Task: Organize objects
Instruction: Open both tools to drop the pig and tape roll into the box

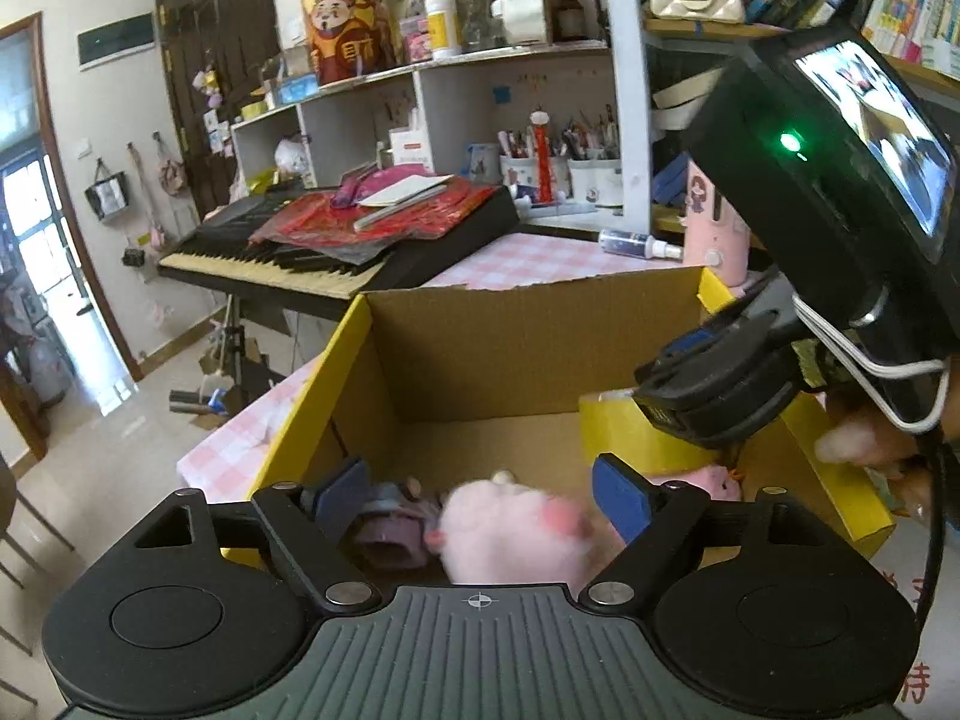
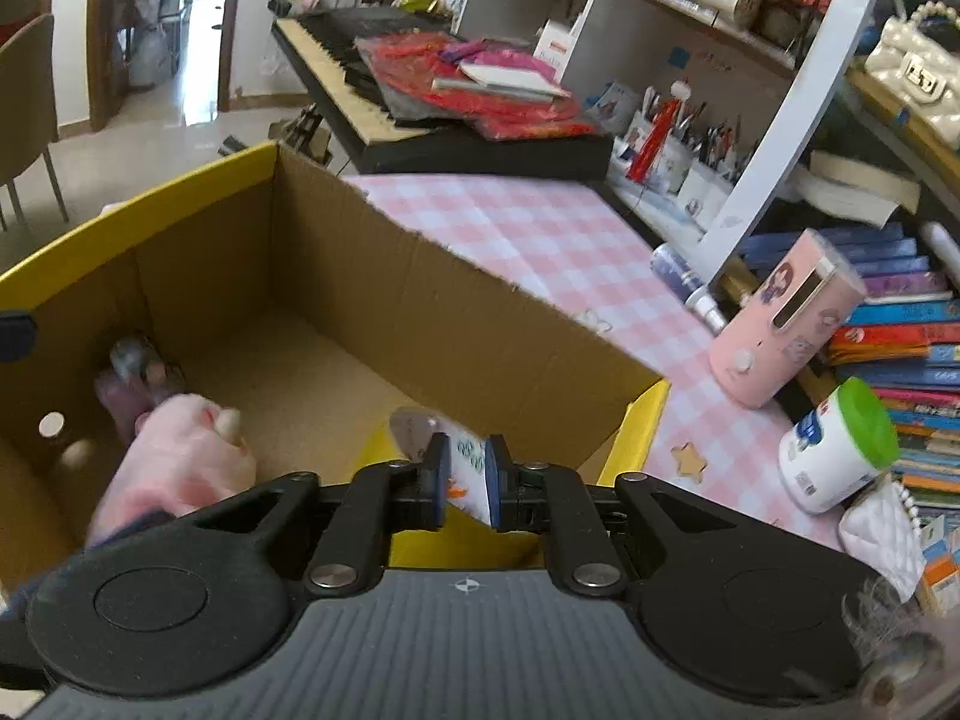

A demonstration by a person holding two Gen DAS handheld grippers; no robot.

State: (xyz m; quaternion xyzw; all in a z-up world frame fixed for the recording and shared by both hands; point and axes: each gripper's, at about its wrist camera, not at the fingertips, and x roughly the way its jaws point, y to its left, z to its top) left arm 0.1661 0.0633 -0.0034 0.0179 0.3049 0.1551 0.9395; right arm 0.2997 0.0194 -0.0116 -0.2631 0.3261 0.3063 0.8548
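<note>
An open cardboard box point(image 1: 528, 348) with yellow edges stands on the pink checked table point(image 2: 540, 240). My left gripper point(image 1: 486, 498) is open over the box's near end; a blurred pink plush toy point(image 1: 516, 528) lies between its fingers, beside a purple plush point(image 1: 390, 531). My right gripper point(image 2: 465, 480) is shut on a white card with a printed pattern point(image 2: 468, 456) over the box's right end. It shows in the left wrist view point(image 1: 720, 396) above a yellow tape roll point(image 1: 624, 426). The pink plush point(image 2: 180, 462) and purple plush point(image 2: 135, 381) also show in the right wrist view.
A keyboard point(image 1: 336, 240) piled with red bags sits behind the box. A pink canister point(image 2: 786, 318), a spray bottle point(image 2: 684, 285), a green-lidded white jar point(image 2: 840, 450) and stacked books point(image 2: 900, 324) stand right of the box. Shelves with pen cups point(image 1: 564, 174) line the back.
</note>
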